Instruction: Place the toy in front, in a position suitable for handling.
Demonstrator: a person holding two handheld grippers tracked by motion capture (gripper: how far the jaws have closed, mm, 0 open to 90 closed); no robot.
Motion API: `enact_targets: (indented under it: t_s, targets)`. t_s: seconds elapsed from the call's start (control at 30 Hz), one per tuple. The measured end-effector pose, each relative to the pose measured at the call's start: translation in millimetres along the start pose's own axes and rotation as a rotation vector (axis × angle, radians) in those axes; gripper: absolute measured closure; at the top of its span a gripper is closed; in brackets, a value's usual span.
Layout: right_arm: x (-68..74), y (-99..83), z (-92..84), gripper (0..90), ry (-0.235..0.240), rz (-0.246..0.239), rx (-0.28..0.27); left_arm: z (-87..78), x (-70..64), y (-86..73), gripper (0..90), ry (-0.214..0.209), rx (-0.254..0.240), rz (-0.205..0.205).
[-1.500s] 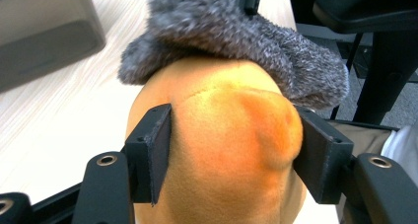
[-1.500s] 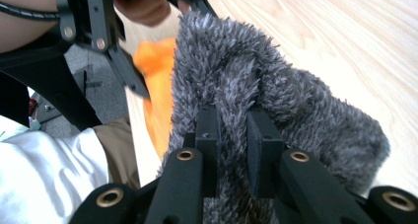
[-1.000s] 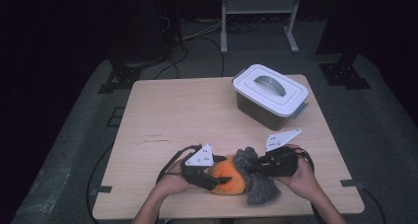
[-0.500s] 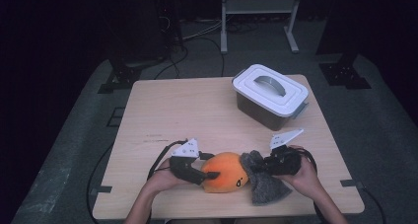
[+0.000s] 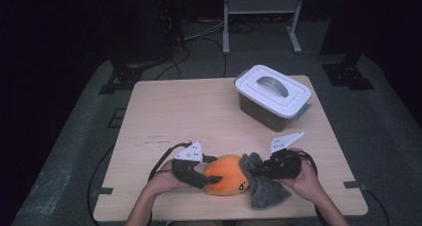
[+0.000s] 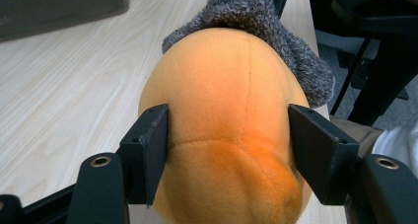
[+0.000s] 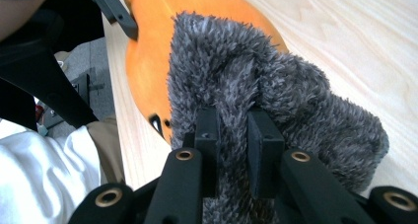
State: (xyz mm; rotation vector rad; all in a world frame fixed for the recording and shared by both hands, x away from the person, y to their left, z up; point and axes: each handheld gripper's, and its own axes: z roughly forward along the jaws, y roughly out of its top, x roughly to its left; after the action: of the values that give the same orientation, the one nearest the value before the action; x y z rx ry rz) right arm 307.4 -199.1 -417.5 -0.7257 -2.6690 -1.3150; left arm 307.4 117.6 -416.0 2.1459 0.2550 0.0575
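1. Wood tabletop (image 5: 199, 116) is carrying everything: open room is lying across its left and middle, while the work is sitting close to the near edge, with little margin there.
2. White-lidded storage box (image 5: 272, 95) is standing shut at the far right, well apart from the hands, so it is not blocking anything.
3. Orange plush toy (image 5: 226, 180) is lying near the front edge with a grey fleece cover (image 5: 263, 188) touching its right end; the cover appears to be going on or coming off, though I cannot tell which.
4. Left gripper (image 5: 211, 175) is straddling the toy, its fingers (image 6: 148, 150) spread to either side and just now opening a little further; whether the pads are pressing is hard to judge.
5. Right gripper (image 5: 256, 170) is pinching a fold of the cover, fingers (image 7: 209, 135) pressed nearly together on the fleece.
6. Next move, by my judgement, is calling for a steady left hold while the right draws the fleece along the toy, keeping both away from the near edge.
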Motion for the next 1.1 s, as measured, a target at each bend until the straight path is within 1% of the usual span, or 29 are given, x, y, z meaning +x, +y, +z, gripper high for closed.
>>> enact_targets:
  t_s: [0.03, 0.13, 0.2, 0.23, 0.27, 0.3, 0.33, 0.4, 0.43, 0.53, 0.67, 0.73, 0.77, 0.8, 0.83, 0.87, 0.93, 0.97, 1.03, 1.07, 1.1]
  targets:
    - [-1.3, -1.4, 0.1, 76.9, 0.001, 0.005, 0.005, -0.5, 0.8, -0.9, 34.6, -0.003, -0.003, -0.004]
    - [-5.2, -5.3, 1.0, 76.7, -0.014, 0.017, 0.028, -3.1, 3.4, -3.1, 34.5, -0.003, 0.0, -0.017]
    - [-7.3, -6.7, 0.9, 76.6, -0.013, 0.025, 0.031, -4.7, 4.7, -4.7, 34.5, -0.005, -0.002, -0.023]
    - [-7.4, -5.0, -1.5, 76.6, -0.015, 0.025, 0.015, -5.5, 5.5, -5.3, 34.3, -0.002, -0.002, -0.026]
    - [-7.4, -5.0, -1.5, 76.6, -0.015, 0.025, 0.015, -6.0, 6.2, -6.0, 34.3, -0.003, -0.002, -0.034]
    - [-6.1, -3.2, -3.1, 76.5, -0.014, 0.028, 0.001, -6.2, 6.6, -6.8, 34.3, -0.005, -0.007, -0.04]
    - [-4.7, -1.2, -4.5, 76.5, -0.015, 0.025, -0.012, -6.7, 7.6, -7.3, 34.2, -0.005, -0.006, -0.037]
    - [-1.9, 2.3, -5.8, 76.4, -0.002, 0.016, -0.041, -6.4, 8.2, -7.7, 34.2, -0.003, -0.009, -0.042]
    - [0.8, 4.2, -4.4, 76.3, 0.011, 0.012, -0.047, -6.5, 8.3, -7.7, 33.9, -0.003, -0.008, -0.042]
    - [1.6, 3.2, -0.5, 76.3, 0.007, 0.006, -0.034, -7.5, 9.1, -8.5, 33.8, -0.002, -0.006, -0.045]
    - [-2.3, -1.3, 2.1, 76.2, 0.009, 0.024, -0.02, -8.2, 10.7, -9.8, 33.8, -0.006, -0.008, -0.057]
    - [-4.4, -2.6, 1.3, 76.2, 0.014, 0.034, -0.025, -7.1, 9.8, -9.0, 33.9, -0.006, -0.008, -0.057]
    - [-3.0, -0.2, -1.1, 76.1, 0.007, 0.027, -0.039, -6.7, 9.1, -8.3, 33.9, -0.005, -0.006, -0.055]
    - [-3.0, -0.2, -1.1, 76.1, 0.007, 0.027, -0.039, -6.4, 8.2, -7.3, 33.9, -0.006, -0.001, -0.046]
    - [-0.9, 3.8, -4.5, 76.1, 0.024, 0.026, -0.076, -5.5, 6.8, -6.3, 33.9, -0.009, -0.001, -0.037]
    - [-0.9, 3.8, -4.5, 76.1, 0.024, 0.026, -0.076, -4.6, 5.5, -5.1, 33.9, -0.01, 0.003, -0.027]
    - [1.9, 7.7, -7.0, 76.1, 0.032, 0.02, -0.1, -2.2, 2.4, -2.6, 33.8, -0.012, 0.005, -0.013]
    - [2.8, 8.6, -6.5, 76.0, 0.036, 0.017, -0.103, -1.2, 0.8, -1.4, 33.8, -0.013, 0.007, -0.008]
    - [4.1, 7.9, -0.7, 75.6, 0.031, 0.011, -0.07, 1.0, -1.9, 1.0, 33.0, -0.012, 0.011, 0.002]
    - [4.3, 5.3, 4.1, 75.7, 0.034, 0.014, -0.057, 1.7, -3.2, 2.8, 28.7, -0.01, 0.022, 0.008]
    - [4.3, 5.3, 4.1, 75.7, 0.034, 0.014, -0.057, 2.6, -4.5, 4.8, 28.7, 0.002, 0.027, 0.013]
